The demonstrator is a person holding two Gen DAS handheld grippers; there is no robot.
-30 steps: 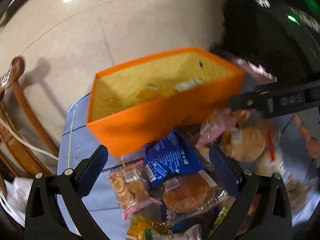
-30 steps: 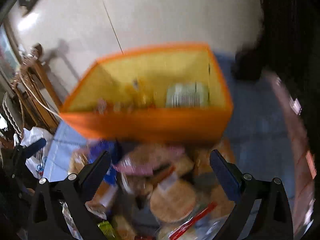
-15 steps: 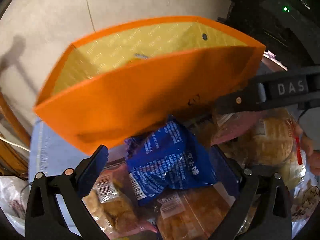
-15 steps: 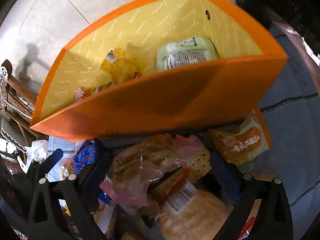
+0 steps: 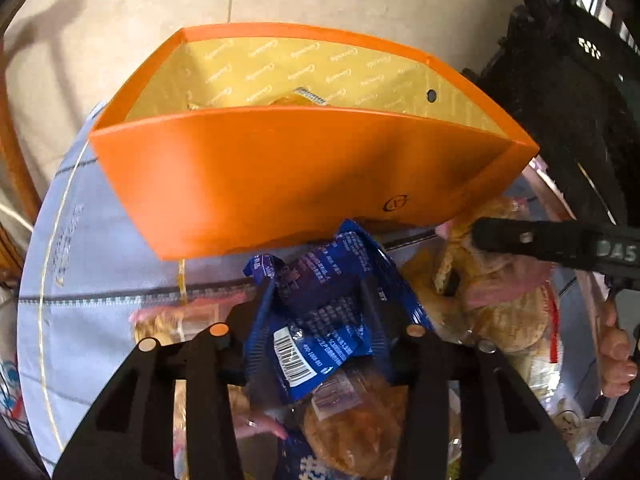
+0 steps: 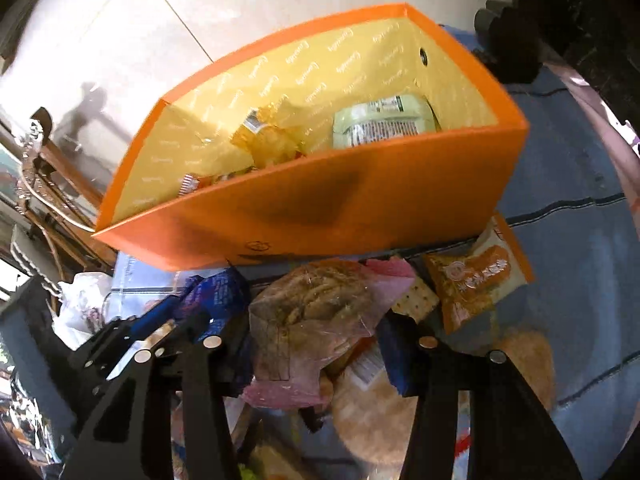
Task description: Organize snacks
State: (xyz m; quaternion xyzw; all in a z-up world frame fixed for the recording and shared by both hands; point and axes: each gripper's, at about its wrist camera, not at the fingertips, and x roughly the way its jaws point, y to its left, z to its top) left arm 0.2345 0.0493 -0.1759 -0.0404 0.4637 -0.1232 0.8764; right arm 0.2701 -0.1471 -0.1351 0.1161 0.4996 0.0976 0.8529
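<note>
Left gripper (image 5: 316, 320): its jaws are closing, and the blue snack packet (image 5: 320, 320) is lying between the two fingers, crumpled; both pads are already pressing on its sides.
Blue snack packet: it is sitting just in front of the near wall of the orange box (image 5: 280, 176), on top of other wrapped snacks, with its barcode end turned toward the camera.
Right gripper (image 6: 316, 344): its jaws are also closing, and the clear bag with a pink edge (image 6: 312, 320) is standing between the fingers; the left finger is touching the bag, but for the right finger I cannot tell if it is pressing or only near.
Clear bag with a pink edge: it is holding brown baked pieces and is lying on the pile, near the box wall, a little left of the crackers (image 6: 416, 300).
Orange box: it is standing open at the far side of the pile on the blue tablecloth (image 6: 580, 240); inside are lying a pale green packet (image 6: 384, 124) at the right and a yellow packet (image 6: 268, 140) at the middle.
Orange snack packet (image 6: 476, 280): it is lying flat on the cloth, right of the right gripper, touching the box corner.
Round bread in wrap (image 5: 352, 420): it is lying under the blue snack packet, nearer to the camera.
Person's hand (image 5: 616, 352): it is holding the handle of the right gripper at the right edge of the left wrist view.
</note>
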